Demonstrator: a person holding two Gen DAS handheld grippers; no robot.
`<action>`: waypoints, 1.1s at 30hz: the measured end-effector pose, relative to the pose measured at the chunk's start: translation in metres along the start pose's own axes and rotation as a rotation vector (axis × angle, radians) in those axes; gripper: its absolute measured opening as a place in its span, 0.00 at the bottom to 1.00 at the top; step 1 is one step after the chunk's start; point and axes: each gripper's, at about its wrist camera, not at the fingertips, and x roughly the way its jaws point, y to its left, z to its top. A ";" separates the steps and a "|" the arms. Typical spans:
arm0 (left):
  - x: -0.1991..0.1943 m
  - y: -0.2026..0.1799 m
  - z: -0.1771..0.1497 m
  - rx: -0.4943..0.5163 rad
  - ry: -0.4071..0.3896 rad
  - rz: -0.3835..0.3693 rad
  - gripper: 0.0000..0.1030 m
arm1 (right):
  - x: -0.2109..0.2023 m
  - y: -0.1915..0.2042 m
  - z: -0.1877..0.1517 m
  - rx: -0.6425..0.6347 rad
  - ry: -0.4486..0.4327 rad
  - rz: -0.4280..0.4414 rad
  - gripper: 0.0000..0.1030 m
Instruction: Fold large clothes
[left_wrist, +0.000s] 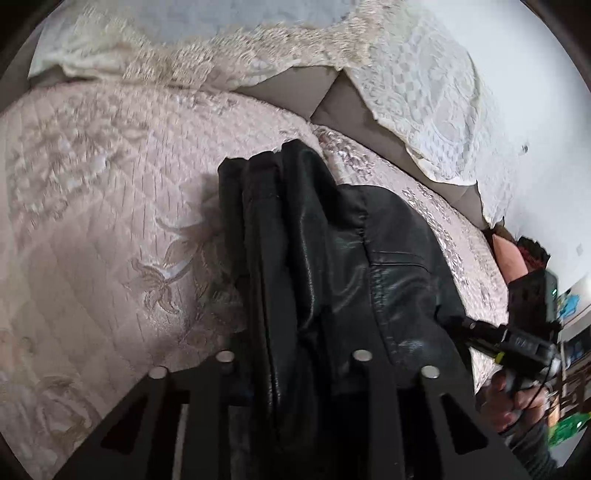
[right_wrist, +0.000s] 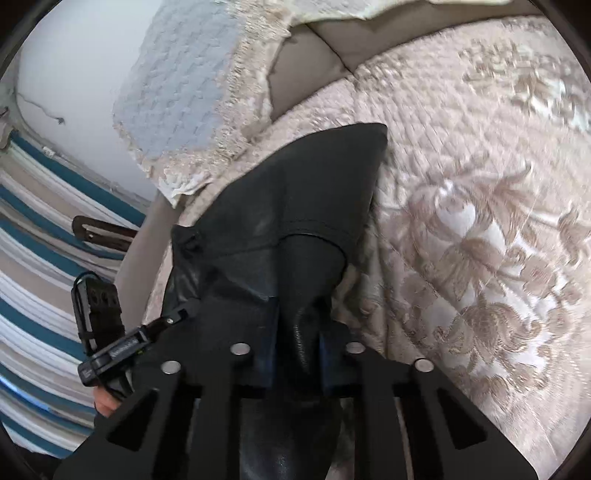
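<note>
Two grippers are clamped on the same black leather garment (left_wrist: 332, 258), and that is what your coming move turns on. Your left gripper (left_wrist: 295, 369) pinches a bunched, glossy fold that runs straight ahead from its fingers toward the far edge of the bed; your right gripper (right_wrist: 295, 343) is closed on another thick fold, with a pointed flap of the garment reaching forward and to the right from it. In both views the leather is squeezed between the pads, so each grip looks firm.

The garment's long axis seems to run between your two grips, with the loose bulk lying ahead of both on the quilted bedspread (left_wrist: 92, 221). Neither hand is plainly nearer to that loose end, so I would judge that the fold needs both moving together.

Beneath it the bedspread is pale pink, stitched with flower patterns, soft and likely to drag on the leather. At the bed's far edge lie lace-trimmed pillows (left_wrist: 424, 110) against a grey headboard (left_wrist: 288, 92). A white wall (left_wrist: 535, 147) stands behind, and striped blue and white fabric (right_wrist: 44, 258) shows beside the bed in the right wrist view.
</note>
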 end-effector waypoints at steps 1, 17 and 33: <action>-0.004 -0.004 0.000 0.010 -0.005 0.006 0.22 | -0.004 0.007 0.000 -0.020 -0.005 -0.005 0.13; -0.062 0.007 0.017 0.051 -0.152 0.015 0.20 | 0.018 0.072 0.031 -0.174 -0.029 0.058 0.12; -0.019 0.108 0.124 -0.023 -0.203 0.101 0.22 | 0.147 0.082 0.127 -0.232 0.035 -0.013 0.16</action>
